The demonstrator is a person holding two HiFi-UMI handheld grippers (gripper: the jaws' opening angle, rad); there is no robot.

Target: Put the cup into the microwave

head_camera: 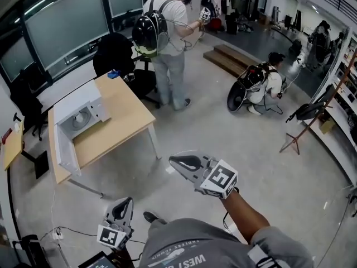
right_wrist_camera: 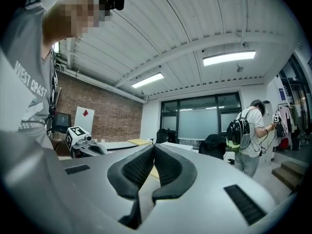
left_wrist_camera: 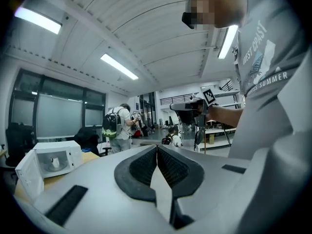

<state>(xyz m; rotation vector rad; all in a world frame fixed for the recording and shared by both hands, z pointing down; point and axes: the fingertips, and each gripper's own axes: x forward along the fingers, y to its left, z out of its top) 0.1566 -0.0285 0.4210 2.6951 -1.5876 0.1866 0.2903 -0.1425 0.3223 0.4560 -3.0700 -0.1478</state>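
A white microwave (head_camera: 83,113) stands on the wooden table (head_camera: 128,116) at the left, with its door (head_camera: 64,149) swung open. In the left gripper view a small white cup (left_wrist_camera: 55,163) shows inside the microwave (left_wrist_camera: 53,157). Both grippers are held over the floor, well away from the table. My left gripper (head_camera: 124,204) is low near my body, jaws shut and empty, pads together (left_wrist_camera: 157,148). My right gripper (head_camera: 179,162) is held out in front, also shut with nothing in it (right_wrist_camera: 153,146). Each gripper shows in the other's view: right gripper (left_wrist_camera: 187,106), left gripper (right_wrist_camera: 85,145).
A person with a backpack (head_camera: 167,43) stands beyond the table, and another person (head_camera: 262,85) crouches on the floor at the right. A black chair (head_camera: 114,54) is at the table's far end, with a blue object (head_camera: 113,74) on the tabletop. Wooden steps (head_camera: 228,57) lie further back.
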